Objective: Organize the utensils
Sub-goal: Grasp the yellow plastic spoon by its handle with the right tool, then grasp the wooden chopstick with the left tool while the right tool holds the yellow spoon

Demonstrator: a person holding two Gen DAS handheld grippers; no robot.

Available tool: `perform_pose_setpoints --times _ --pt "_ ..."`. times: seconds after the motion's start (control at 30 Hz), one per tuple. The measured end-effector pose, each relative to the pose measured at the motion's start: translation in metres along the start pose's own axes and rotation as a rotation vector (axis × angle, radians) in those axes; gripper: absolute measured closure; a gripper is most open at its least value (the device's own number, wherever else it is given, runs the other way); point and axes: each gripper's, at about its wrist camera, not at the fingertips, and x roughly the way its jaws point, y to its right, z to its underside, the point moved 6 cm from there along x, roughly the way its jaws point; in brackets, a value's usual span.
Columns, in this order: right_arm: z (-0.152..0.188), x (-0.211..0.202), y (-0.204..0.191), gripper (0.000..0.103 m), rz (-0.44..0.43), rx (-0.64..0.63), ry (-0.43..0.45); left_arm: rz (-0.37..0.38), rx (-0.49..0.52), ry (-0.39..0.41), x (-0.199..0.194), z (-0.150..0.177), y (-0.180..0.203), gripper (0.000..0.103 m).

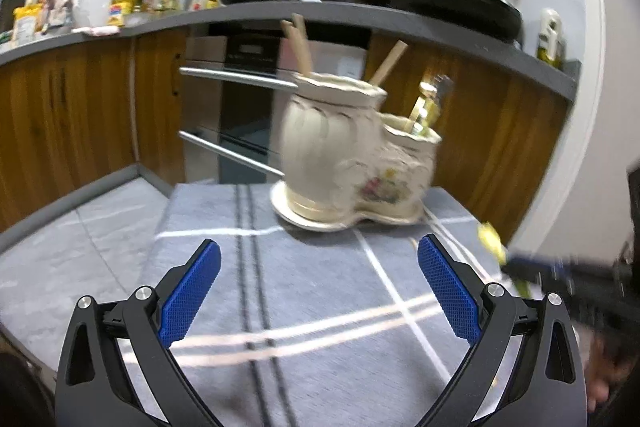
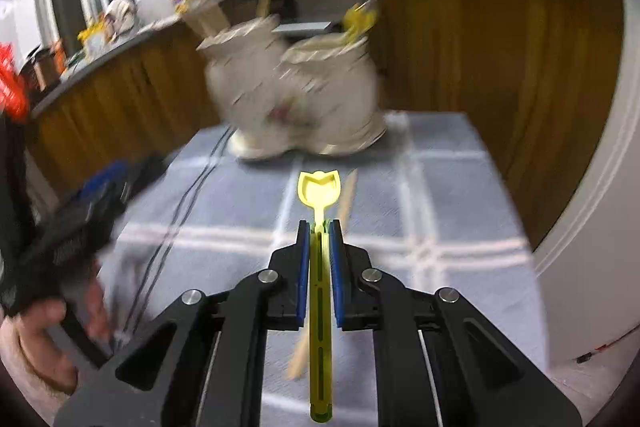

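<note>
The worktop [image 1: 320, 307] under a grey-blue checked cloth [image 2: 440, 187] fills the ground below both pairs of jaws, with wooden kitchen cabinets [image 1: 60, 115] and an oven front [image 1: 240, 99] well beyond it. Ahead of the left jaws, at the far end of the cloth, stands a cream ceramic utensil holder [image 1: 344, 155] with two joined pots on a saucer-like base; wooden handles [image 1: 302, 47] stick up from the taller pot and a few blurred pieces from the lower one. The same holder [image 2: 296, 95] appears blurred straight ahead of the right jaws. The left gripper [image 1: 319, 291] has its jaws spread wide with nothing between the blue pads, only cloth showing in the gap. The right gripper [image 2: 319, 227] has its jaws drawn in narrow and clamped on the stem of a yellow plastic spoon [image 2: 319, 189], whose scoop end sticks out just past the fingertips toward the holder while its long handle runs back between the pads. A wooden chopstick [image 2: 346, 199] lies on the cloth just right of the spoon's scoop
</note>
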Motion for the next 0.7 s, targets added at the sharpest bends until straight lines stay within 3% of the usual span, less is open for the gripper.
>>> perform_pose_setpoints --times 0.13,0.2,0.37,0.57,0.63,0.7 --pt "-0.004 0.005 0.028 0.093 0.035 0.049 0.036 -0.007 0.063 -0.068 0.006 0.008 0.030 0.005" --pt "-0.003 0.011 0.033 0.093 0.008 0.068 0.023 -0.004 0.093 -0.104 0.011 0.013 0.043 0.005" --pt "-0.005 0.012 0.041 0.093 -0.008 0.062 0.037 0.025 0.164 -0.246 0.031 0.031 0.074 0.005" --pt "-0.004 0.010 0.057 0.093 -0.019 0.062 0.043 0.099 0.171 -0.415 0.050 0.045 0.105 0.008" --pt "-0.004 0.009 0.062 0.093 -0.020 0.068 0.044 0.095 0.227 -0.458 0.054 0.049 0.117 0.013" --pt "-0.003 0.009 0.067 0.093 -0.025 0.077 0.042 0.081 0.299 -0.498 0.059 0.054 0.129 0.031"
